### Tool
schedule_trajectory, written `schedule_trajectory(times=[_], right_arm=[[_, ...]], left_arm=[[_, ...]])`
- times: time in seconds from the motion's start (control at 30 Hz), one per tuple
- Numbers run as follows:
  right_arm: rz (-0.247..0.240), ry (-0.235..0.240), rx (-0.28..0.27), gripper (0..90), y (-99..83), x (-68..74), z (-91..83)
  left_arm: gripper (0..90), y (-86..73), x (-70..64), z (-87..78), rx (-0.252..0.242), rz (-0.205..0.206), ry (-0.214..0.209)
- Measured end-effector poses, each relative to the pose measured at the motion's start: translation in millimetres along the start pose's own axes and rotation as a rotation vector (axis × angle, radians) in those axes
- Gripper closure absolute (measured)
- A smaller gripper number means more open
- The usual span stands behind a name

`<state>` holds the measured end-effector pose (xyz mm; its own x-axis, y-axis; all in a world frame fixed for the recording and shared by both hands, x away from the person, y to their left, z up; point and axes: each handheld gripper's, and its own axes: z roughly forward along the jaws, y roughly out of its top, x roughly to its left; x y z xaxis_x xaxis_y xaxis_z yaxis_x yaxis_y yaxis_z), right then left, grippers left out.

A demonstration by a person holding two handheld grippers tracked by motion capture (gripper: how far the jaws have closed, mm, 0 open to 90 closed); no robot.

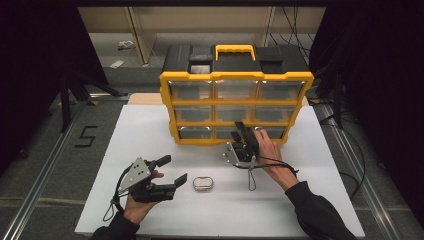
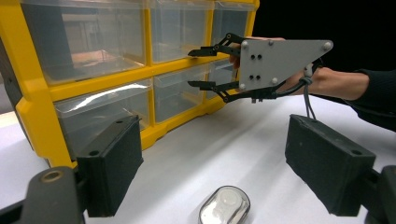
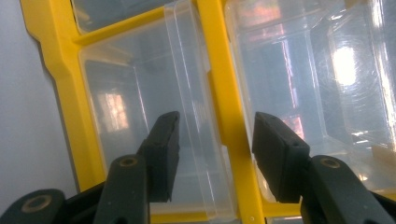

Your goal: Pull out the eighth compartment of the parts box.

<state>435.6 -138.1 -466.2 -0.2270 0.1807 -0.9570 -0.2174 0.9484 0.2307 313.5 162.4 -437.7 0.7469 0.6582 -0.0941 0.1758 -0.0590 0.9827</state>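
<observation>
- Yellow frame, clear drawers: the organiser stands at the far edge of the white counter, black top and a yellow carry handle up above.
- Count the drawers on its front in the high view: nine, three rows of three, all see-through.
- Right tool is up against the bottom row, near the middle of the far edge, jaws apart and gripping nothing.
- In the right gripper view those two black pads straddle a yellow divider, with the protruding lip of a clear drawer sitting between them; whether a pad touches the plastic I cannot tell.
- Left tool hangs released over the near-left part of the counter, jaws wide, nothing between them.
- One small oval case, clear lid over a pale inside, lies flat toward the near edge, just right of the left tool's tips and apart from them.
- From the left gripper view that case sits low between the open pads, bare counter running on to the organiser behind.
- Nothing stands between the case and the drawers; the right tool's grey plate and trailing cable cross in front of the lower drawers.
- Tally: two tools, one organiser, nine drawers, one case.
</observation>
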Motion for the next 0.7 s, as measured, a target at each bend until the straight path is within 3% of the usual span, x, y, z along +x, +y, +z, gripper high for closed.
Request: schedule_trajectory(times=[0.7], right_arm=[[-0.085,-0.066,0.019,59.3,0.8,7.7,1.2]], left_arm=[[19.8,-0.1,-0.1,-0.1,-0.006,0.007,0.000]])
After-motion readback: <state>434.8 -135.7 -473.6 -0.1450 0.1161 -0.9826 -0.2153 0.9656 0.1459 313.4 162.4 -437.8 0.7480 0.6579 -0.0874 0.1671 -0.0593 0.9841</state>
